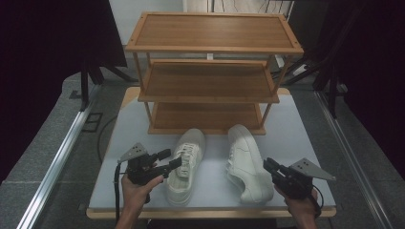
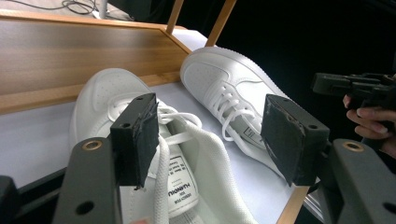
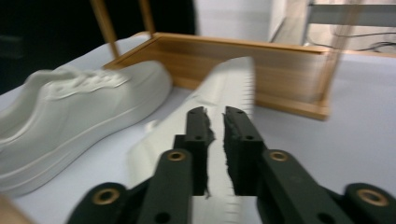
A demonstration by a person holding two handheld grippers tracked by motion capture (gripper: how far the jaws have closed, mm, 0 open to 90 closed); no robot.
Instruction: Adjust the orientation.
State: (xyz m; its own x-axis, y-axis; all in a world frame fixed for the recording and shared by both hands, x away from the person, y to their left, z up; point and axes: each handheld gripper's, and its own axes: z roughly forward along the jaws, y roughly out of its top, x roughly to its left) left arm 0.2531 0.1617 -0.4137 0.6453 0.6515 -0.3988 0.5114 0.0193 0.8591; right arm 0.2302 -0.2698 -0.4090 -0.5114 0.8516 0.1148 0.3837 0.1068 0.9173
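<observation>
The right gripper (image 3: 215, 135) has its jaws drawn nearly together on a thin white edge of the right shoe (image 1: 243, 162), near the heel. That shoe is tipped onto its side on the worktop (image 1: 296, 138), with its ribbed sole turned towards the right hand. A pinch this narrow, and this far back, looks fragile. The long toe end could swing down and twist the shoe out of the pads. If the shoe is carried forward, it could drag across the worktop or knock the front lip of the rack.

The left gripper (image 2: 215, 140) stands wide open and holds nothing. Its pads straddle the tongue and laces of the left shoe (image 1: 186, 164), which sits upright on its sole just beside the other shoe. If these jaws shut here they would probably catch only loose lace or the soft tongue. The shoe would then hang crooked or slip free when raised. The two shoes lie close together, so a careless move of either one could shove its neighbour.

Beyond the toes stands the wooden shoe rack (image 1: 210, 47), with three shelves one above the other. All three are bare, and neither shoe is on any of them. The bottom shelf (image 1: 205, 114) sits just past the toes and has a raised rim. A shoe pushed in low could snag on that rim.
</observation>
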